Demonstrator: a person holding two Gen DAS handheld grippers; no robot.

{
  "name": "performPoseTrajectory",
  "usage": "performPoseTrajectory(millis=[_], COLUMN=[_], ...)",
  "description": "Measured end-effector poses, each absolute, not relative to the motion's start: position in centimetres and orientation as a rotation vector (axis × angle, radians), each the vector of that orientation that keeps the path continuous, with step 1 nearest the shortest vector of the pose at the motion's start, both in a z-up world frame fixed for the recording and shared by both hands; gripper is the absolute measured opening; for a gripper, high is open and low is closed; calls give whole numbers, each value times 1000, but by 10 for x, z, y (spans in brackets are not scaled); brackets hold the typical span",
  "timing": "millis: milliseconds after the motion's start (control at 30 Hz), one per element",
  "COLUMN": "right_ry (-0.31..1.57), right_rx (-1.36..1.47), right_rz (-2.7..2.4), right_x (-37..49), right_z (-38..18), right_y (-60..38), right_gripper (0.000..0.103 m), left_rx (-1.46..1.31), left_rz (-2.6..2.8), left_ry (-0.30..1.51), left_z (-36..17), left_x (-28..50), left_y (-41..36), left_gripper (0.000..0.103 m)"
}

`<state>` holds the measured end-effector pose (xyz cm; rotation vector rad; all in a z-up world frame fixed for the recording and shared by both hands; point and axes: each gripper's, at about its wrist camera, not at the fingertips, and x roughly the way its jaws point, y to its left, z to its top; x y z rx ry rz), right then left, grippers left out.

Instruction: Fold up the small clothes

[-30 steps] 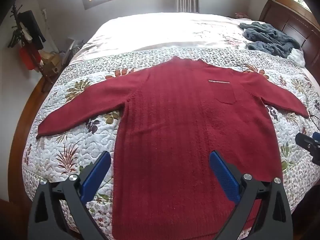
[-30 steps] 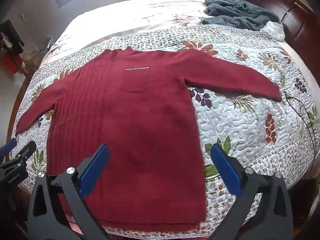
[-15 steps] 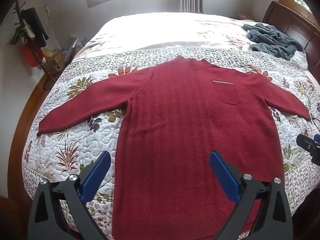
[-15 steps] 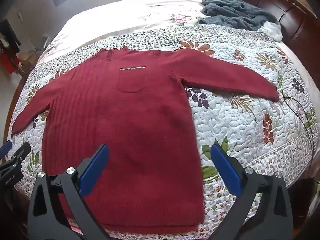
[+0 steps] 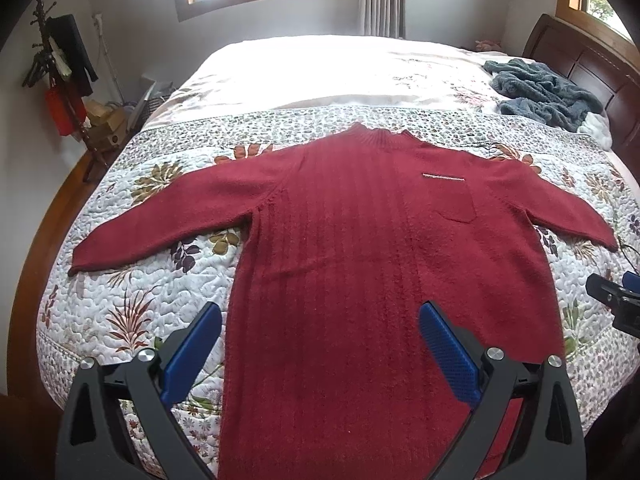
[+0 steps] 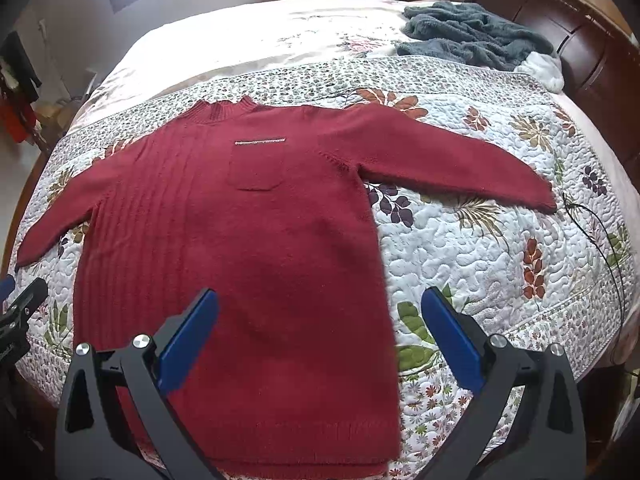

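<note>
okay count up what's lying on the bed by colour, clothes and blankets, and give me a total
Red: 1, the sweater, spread flat on the quilt, sleeves out.
Grey-blue: 1, the fuzzy blanket, bunched near the headboard.
White: 1, a small fluffy piece beside the blanket; what it is I cannot tell.
Total: 3.

No readable text, label, brand or number anywhere. Faint white marking on left gripper [image 6: 16,320] body, too small to read.
</note>
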<state>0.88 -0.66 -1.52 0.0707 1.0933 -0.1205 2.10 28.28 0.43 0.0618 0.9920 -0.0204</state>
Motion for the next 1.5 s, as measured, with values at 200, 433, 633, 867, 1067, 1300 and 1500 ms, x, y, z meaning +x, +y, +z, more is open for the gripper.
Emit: performPoseTrajectory(millis=[200,433,633,867,1067,1300,1500], right_ry=[1100,1101,1099,1098,1098,1090,1090], right_rx=[78,78,79,74,73,73,70], right_rz=[-124,-124,-127,-130,-130,-130,-132], right_x=[11,12,12,11,10,9,10], right_z=[-18,-18,-19,-20,-20,-19,-18], right_y=[-8,-7,-7,-9,-11,-12,-11], right_gripper=[100,100,100,100,100,100,100], left_rx=[60,61,67,71,76,76,77], left_rz=[-13,-9,-6,1,5,8,10], left_ry=[984,987,981,983,981,974,971], left_z=[5,4,5,4,4,5,6], left_x=[21,20,19,18,17,17,16], left_y=[285,286,286,286,288,288,288], left_gripper=[99,99,99,99,99,99,99])
